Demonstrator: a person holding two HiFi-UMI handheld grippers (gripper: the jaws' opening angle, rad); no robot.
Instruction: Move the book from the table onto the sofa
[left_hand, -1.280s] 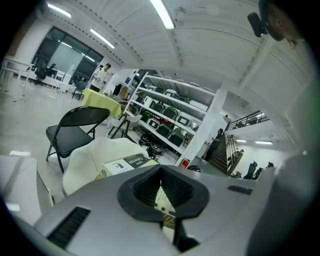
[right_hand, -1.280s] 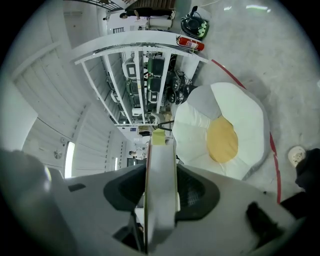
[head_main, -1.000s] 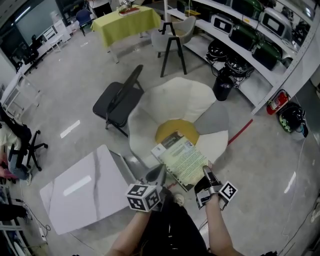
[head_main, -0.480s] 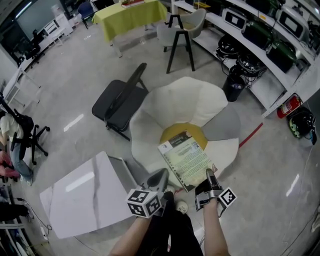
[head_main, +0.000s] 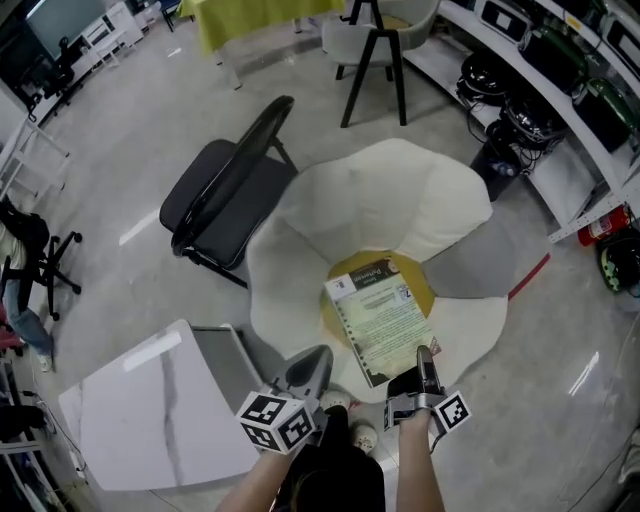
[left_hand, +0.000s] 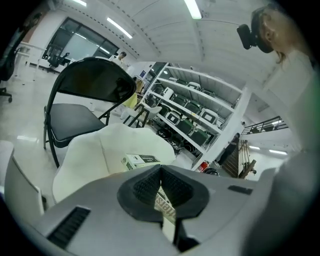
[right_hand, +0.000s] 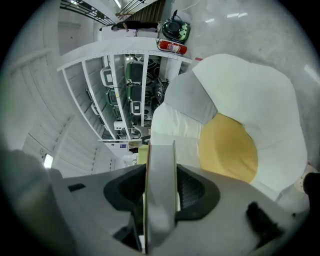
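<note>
We hold the book (head_main: 383, 318) flat over the yellow cushion (head_main: 418, 288) of the white sofa (head_main: 400, 195); we cannot tell whether it touches. Our right gripper (head_main: 424, 354) is clamped on its near right edge. Our left gripper (head_main: 317, 354) is pinched narrowly on its near left edge. The table (head_main: 140, 415) stands near left, well apart.
</note>
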